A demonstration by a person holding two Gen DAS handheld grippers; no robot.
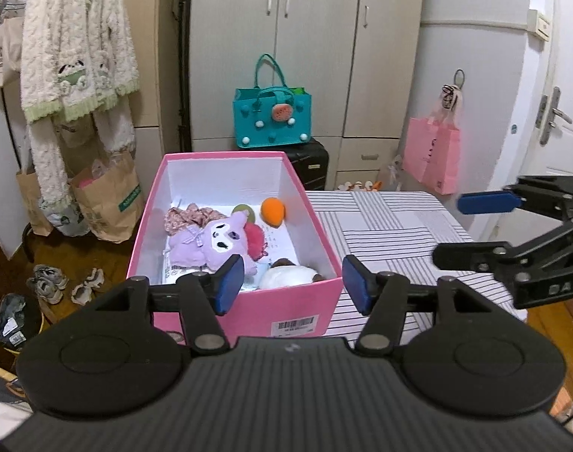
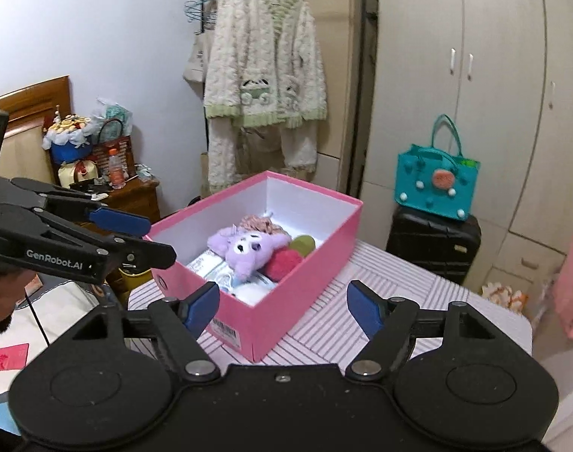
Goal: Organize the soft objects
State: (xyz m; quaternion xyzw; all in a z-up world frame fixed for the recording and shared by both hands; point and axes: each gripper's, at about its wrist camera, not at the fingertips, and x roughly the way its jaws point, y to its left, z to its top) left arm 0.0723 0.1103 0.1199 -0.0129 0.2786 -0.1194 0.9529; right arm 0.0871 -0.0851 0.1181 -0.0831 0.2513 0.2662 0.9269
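Left tool [image 1: 290,282] hangs over the near end of the pink box [image 1: 196,233], jaws apart and gripping nothing. Inside the box, a purple plush [image 1: 211,243] lies in the middle, a floral cloth [image 1: 186,216] behind it, a red fuzzy piece [image 1: 254,239] at its side, an orange ball [image 1: 273,209] toward the far wall, and a white toy [image 1: 290,277] at the near wall. The box sits on the left part of the striped surface [image 1: 392,226]. Over on the right, the right tool [image 2: 282,309] hovers off the box's near corner, jaws wide, empty too.
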